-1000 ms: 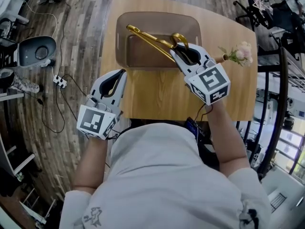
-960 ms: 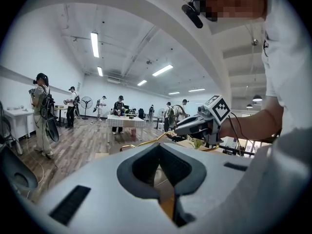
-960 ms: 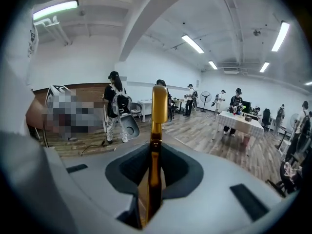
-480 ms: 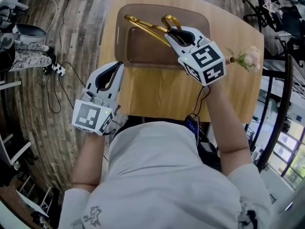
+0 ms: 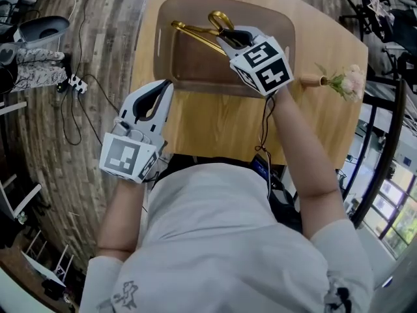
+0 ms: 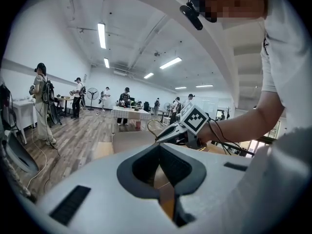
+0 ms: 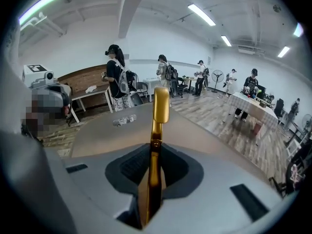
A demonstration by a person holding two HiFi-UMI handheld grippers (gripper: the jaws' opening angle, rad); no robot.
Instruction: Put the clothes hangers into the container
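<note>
A gold clothes hanger [image 5: 194, 34] hangs over the brown see-through container [image 5: 160, 52] at the far side of the wooden table [image 5: 221, 132]. My right gripper [image 5: 223, 38] is shut on the hanger near its hook [image 5: 220, 19], above the container's middle. In the right gripper view the gold hanger [image 7: 155, 145] stands pinched between the jaws. My left gripper [image 5: 167, 85] hovers at the table's left front edge, shut and empty, short of the container. The left gripper view looks across the container [image 6: 130, 141] at the right gripper [image 6: 165, 136].
A pink flower on a wooden stem [image 5: 344, 82] lies at the table's right side. Cables and a power strip [image 5: 77, 83] run over the wooden floor on the left. Dark racks [image 5: 384, 18] stand to the right. Several people [image 7: 117, 77] are across the room.
My right gripper has carried the gold hanger away from me and leftward, further over the container. The left gripper has kept about the same place by the table's left edge.
</note>
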